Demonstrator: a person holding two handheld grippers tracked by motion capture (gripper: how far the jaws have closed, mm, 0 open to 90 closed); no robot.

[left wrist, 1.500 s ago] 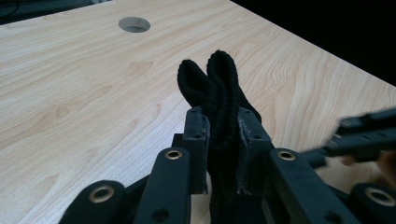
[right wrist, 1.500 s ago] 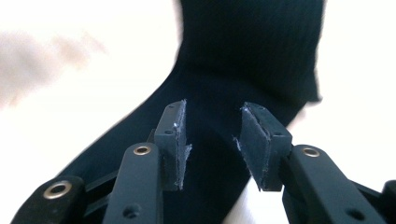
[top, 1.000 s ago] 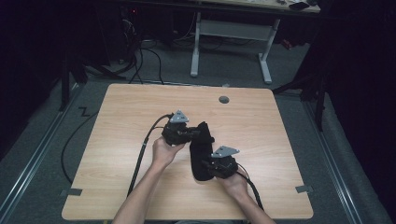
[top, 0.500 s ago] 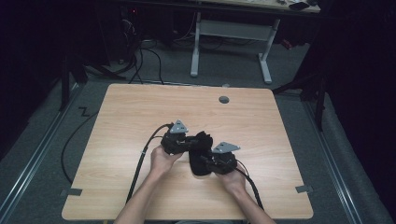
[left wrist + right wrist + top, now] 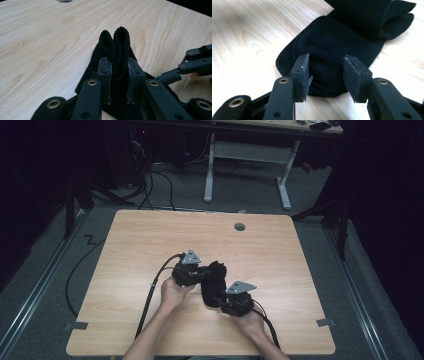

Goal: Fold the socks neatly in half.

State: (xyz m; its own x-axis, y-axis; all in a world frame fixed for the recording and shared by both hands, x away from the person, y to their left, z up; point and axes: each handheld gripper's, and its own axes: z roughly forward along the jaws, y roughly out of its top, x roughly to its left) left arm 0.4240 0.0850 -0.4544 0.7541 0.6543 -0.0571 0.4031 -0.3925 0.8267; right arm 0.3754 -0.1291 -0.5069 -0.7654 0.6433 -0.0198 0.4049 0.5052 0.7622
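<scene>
Left tongs [image 5: 119, 77] pinch a raised fold of the black sock [image 5: 212, 282], which lies mid-worktop [image 5: 150, 240]. Right tongs [image 5: 325, 75] stand wide around the sock's toe end, having just closed slightly; whether the pads press is unclear.

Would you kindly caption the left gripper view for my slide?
Left gripper pinching a black sock's ribbed fold above the wooden table.

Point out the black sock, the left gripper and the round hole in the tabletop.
black sock [image 5: 332, 42], right gripper view, on its flat foot part.
left gripper [image 5: 119, 72], left gripper view, midway between its fingers, which pinch the sock's ribbed cuff.
round hole [image 5: 240, 227], high view, on its centre.
</scene>
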